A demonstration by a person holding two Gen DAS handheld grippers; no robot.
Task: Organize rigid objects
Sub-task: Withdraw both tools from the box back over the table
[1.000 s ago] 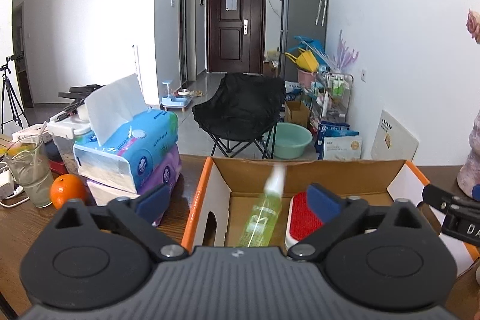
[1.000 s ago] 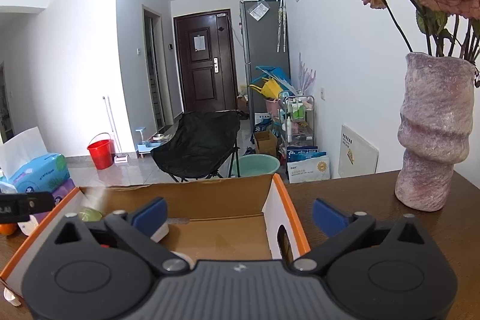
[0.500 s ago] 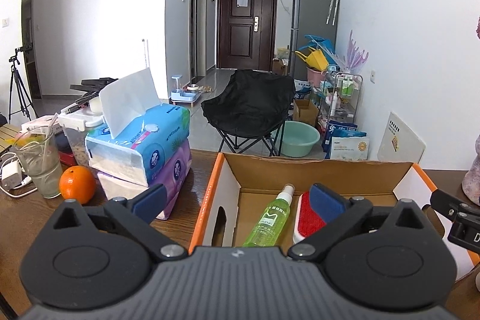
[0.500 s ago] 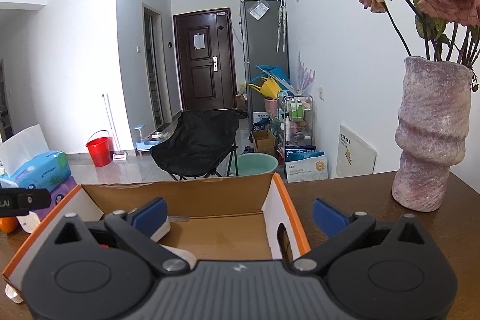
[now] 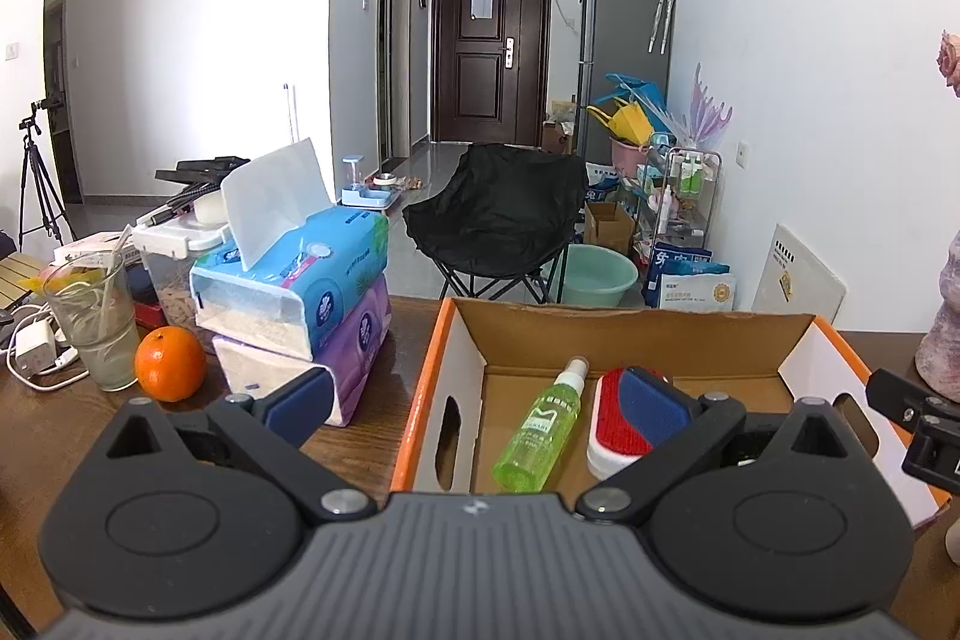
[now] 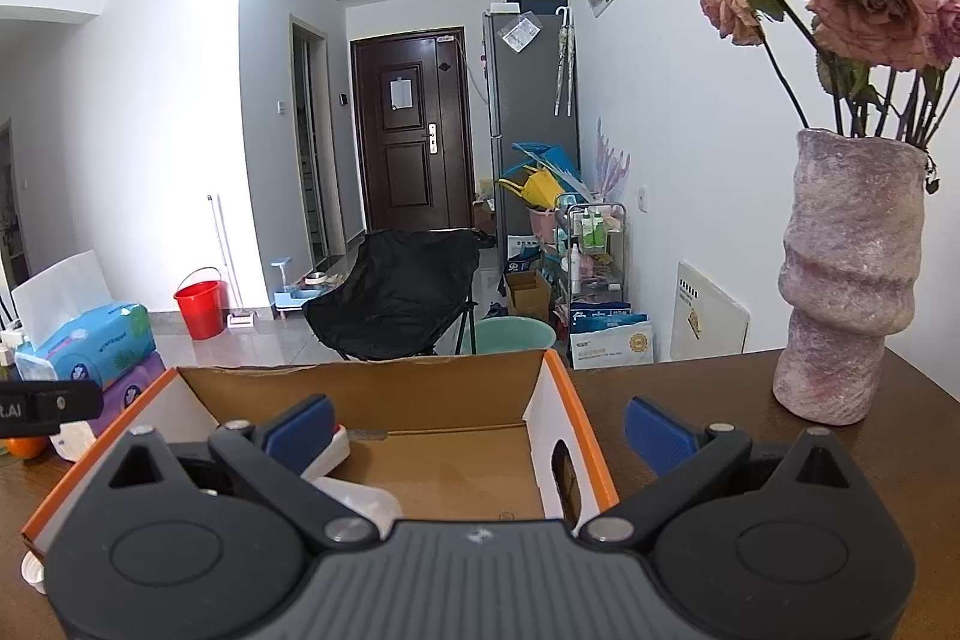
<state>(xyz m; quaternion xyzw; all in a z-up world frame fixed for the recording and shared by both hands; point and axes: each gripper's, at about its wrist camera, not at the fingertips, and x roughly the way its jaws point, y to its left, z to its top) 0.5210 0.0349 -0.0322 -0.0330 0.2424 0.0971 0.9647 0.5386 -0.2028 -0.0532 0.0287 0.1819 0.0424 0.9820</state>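
An open cardboard box (image 5: pixel 462 340) with orange edges sits on the brown table. A green spray bottle (image 5: pixel 540 427) and a red and white brush (image 5: pixel 612 430) lie inside it. My left gripper (image 5: pixel 477 400) is open and empty, held above the box's left wall. My right gripper (image 6: pixel 480 421) is open and empty, straddling the box's right wall (image 6: pixel 555 415). A white object (image 6: pixel 360 502) lies in the box under the right gripper's left finger.
Stacked tissue packs (image 5: pixel 300 292), an orange (image 5: pixel 170 364) and a glass (image 5: pixel 96 322) stand left of the box. A pink vase (image 6: pixel 846 280) with dried roses stands at the right. A black folding chair (image 5: pixel 498 214) is beyond the table.
The green spray bottle, blurred in motion above the box a second ago, now lies still in it. Both grippers have lifted and pulled back slightly.
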